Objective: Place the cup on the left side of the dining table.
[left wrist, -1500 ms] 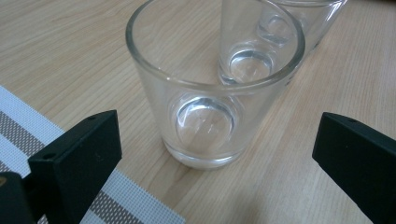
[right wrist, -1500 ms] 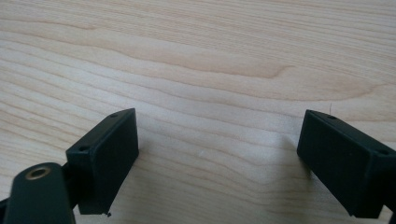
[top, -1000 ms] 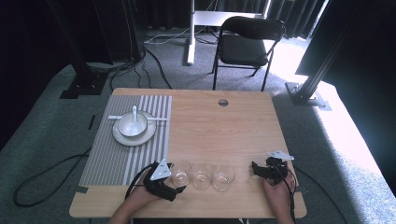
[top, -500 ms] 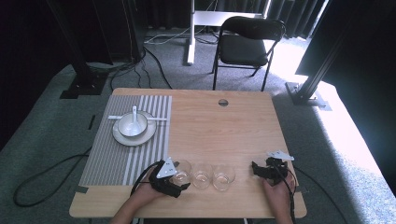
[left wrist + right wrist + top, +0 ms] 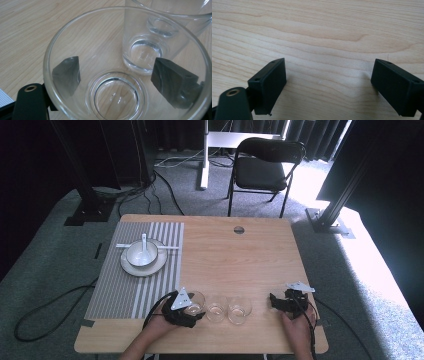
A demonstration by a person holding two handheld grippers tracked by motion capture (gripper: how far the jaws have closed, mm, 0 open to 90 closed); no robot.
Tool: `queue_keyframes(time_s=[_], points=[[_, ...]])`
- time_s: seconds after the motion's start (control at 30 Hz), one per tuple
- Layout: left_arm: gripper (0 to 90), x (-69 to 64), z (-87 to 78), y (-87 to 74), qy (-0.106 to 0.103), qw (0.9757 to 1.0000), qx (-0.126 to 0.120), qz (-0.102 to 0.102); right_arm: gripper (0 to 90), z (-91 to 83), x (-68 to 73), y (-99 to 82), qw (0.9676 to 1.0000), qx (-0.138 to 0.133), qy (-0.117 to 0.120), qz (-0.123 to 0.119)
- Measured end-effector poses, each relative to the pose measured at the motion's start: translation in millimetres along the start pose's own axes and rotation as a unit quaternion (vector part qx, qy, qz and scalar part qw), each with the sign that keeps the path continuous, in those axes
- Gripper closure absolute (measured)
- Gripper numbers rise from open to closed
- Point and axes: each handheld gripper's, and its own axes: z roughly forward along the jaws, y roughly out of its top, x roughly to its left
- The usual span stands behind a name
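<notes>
Three clear empty glasses stand in a row near the table's front edge: left glass, middle glass, right glass. My left gripper reaches in from the left, and its jaws have just been closing with the left glass between them. In the left gripper view my left gripper is shut on this glass, with both pads seen through its wall. The middle glass stands just behind it. My right gripper rests open on bare wood right of the row. Nothing lies between the jaws of the right gripper.
A grey striped placemat covers the table's left side. On it a white plate carries a bowl with a spoon. A round cable hole sits near the far edge. A black chair stands beyond the table.
My left gripper has edged a little toward the left glass and its jaws have come in against it. The right hand and gripper have stayed put.
</notes>
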Motion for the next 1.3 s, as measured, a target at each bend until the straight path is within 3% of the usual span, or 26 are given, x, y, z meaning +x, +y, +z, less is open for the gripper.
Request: queue_keyframes(time_s=[0.27,0.43,0.6,0.93,0.97,1.27,1.3], points=[[20.9,-1.5,-3.2,2.0,0.011,0.9999,-0.001,0.000,12.3,0.0,0.0,0.0,1.0000,0.000,0.000,0.000],[20.9,1.8,-9.9,3.3,0.014,0.9998,-0.007,-0.015,12.3,0.0,-0.1,0.0,1.0000,0.000,0.000,0.000],[20.9,3.7,-15.0,2.3,0.026,0.9995,-0.006,-0.015,12.3,0.0,-0.1,0.0,1.0000,0.000,0.000,0.000],[20.9,9.3,-24.4,-6.0,0.034,0.9989,0.012,-0.029,12.3,0.1,0.0,0.0,1.0000,0.000,0.000,0.001],[20.9,10.3,-27.6,-9.5,0.046,0.9983,0.015,-0.032,12.3,0.1,-0.1,0.0,1.0000,0.000,0.000,0.001],[20.9,20.1,-50.4,-20.9,0.075,0.9955,0.011,-0.058,12.3,0.1,0.0,0.0,1.0000,0.000,0.000,0.001],[20.9,24.3,-58.5,-25.7,0.085,0.9940,0.014,-0.067,12.3,-0.3,-0.1,-0.3,1.0000,0.000,0.001,0.000]])
